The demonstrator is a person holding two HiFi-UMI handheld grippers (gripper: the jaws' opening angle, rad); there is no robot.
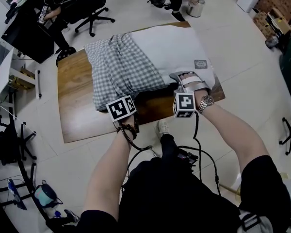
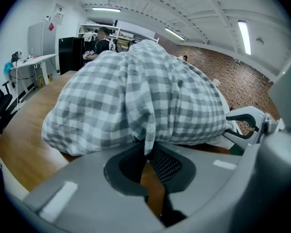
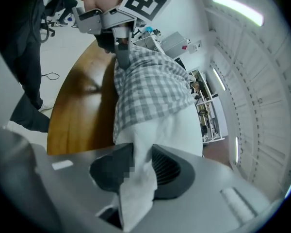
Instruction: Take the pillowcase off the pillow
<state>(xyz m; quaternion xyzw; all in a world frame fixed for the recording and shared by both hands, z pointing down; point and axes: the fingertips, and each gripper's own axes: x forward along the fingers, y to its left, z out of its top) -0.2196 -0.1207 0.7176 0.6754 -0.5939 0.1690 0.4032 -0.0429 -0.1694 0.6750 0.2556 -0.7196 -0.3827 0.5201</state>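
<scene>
On the glossy wooden table (image 1: 75, 101), the left gripper (image 2: 148, 154) pinches a fold of the crumpled grey-checked pillowcase (image 1: 121, 64), half off the plump white pillow (image 1: 172, 45), whose soft corner the right gripper (image 3: 136, 169) pinches.

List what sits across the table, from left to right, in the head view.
Bare wooden table → checked pillowcase → white pillow

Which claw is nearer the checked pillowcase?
Left. The left claw is shut on the checked pillowcase; the right claw pinches the bare white pillow beside it.
</scene>
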